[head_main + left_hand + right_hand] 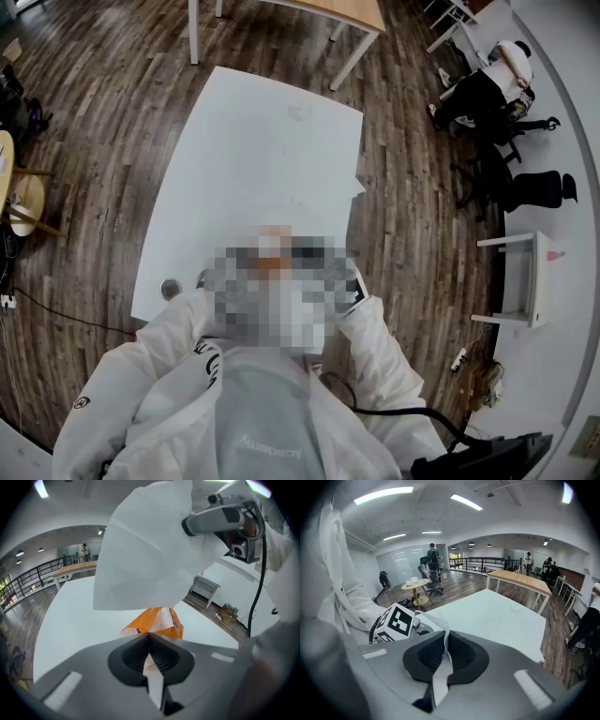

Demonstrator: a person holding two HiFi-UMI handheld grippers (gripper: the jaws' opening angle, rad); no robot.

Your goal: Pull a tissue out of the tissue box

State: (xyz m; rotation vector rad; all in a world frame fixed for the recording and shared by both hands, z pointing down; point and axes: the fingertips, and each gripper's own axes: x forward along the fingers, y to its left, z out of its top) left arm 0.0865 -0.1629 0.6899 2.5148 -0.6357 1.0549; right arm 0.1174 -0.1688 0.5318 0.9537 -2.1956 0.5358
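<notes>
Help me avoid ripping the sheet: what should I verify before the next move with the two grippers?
1. Left gripper shut on the thin white paper tissue: ok, a strip is pinched between its jaws.
2. Right gripper shut on the tissue: ok, its jaws are together on it.
3. Tissue fully clear of the soft orange tissue pack: cannot tell. The sheet's lower edge hangs right over the pack's top.
4. Pack resting on the flat white table: ok.
5. Tissue untorn: cannot tell, since only part of it shows.
</notes>
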